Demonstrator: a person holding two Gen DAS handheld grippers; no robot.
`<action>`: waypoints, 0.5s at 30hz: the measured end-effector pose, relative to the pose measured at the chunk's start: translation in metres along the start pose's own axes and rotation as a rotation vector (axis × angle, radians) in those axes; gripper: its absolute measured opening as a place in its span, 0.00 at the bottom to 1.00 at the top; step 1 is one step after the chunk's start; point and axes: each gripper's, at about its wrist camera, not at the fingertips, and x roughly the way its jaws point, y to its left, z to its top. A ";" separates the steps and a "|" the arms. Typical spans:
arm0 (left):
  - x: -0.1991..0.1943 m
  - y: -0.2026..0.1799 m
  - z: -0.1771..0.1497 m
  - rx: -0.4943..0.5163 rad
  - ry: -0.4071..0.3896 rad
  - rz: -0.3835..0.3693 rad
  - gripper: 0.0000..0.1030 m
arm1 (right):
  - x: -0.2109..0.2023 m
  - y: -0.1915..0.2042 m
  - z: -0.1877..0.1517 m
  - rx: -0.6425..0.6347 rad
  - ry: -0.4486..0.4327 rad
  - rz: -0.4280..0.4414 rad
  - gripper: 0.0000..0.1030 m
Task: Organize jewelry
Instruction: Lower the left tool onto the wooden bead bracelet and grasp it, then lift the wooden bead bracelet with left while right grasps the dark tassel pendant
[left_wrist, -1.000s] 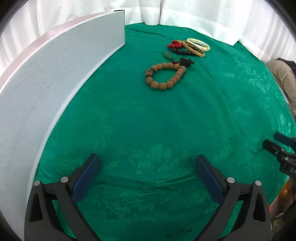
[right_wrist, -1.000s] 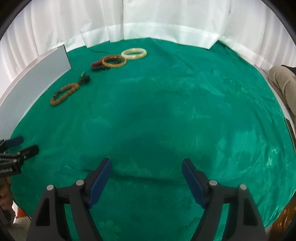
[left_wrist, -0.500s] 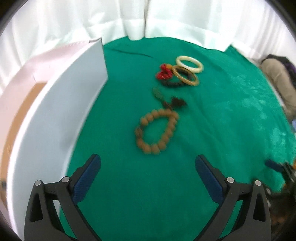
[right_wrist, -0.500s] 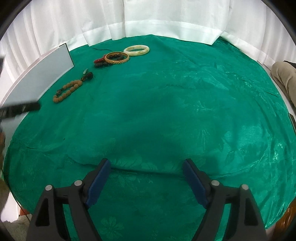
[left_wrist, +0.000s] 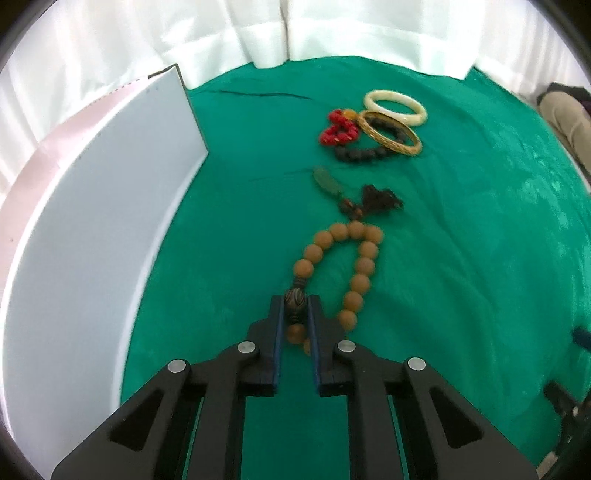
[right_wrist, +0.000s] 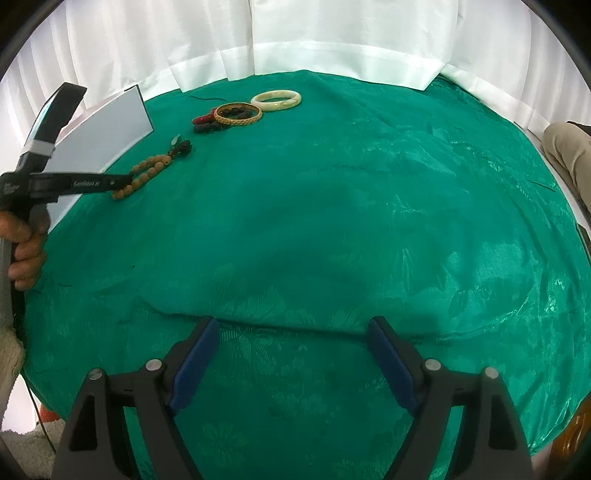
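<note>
1. Your bench (right_wrist: 332, 221) wears a green cloth; a white box (left_wrist: 92, 240) stands along its left edge.
2. Your right claw (right_wrist: 291, 362) hangs wide open and empty over the near edge.
3. Your left claw (left_wrist: 295, 314) is pinched on the bead bracelet (left_wrist: 347, 266) beside the box.
4. The bangles (left_wrist: 395, 118) lie toward the far edge.

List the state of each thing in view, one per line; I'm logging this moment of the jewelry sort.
Left tongs: shut on the wooden bead bracelet.
Right tongs: open, holding nothing.
Wooden bead bracelet: lying on the green cloth, dark bead pinched.
Gold bangle: flat, overlapping the dark bead bracelet.
Cream bangle: flat on the cloth.
Red bead bracelet: bunched up.
White box: standing at the left.
</note>
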 end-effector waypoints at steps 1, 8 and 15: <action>-0.005 0.002 -0.006 -0.014 0.000 -0.024 0.10 | 0.000 0.000 0.000 0.000 0.000 0.000 0.83; -0.042 0.034 -0.042 -0.130 -0.013 -0.123 0.10 | -0.003 -0.002 0.008 0.003 0.031 0.032 0.83; -0.043 0.051 -0.079 -0.205 0.016 -0.107 0.10 | 0.005 0.035 0.099 -0.123 -0.034 0.191 0.83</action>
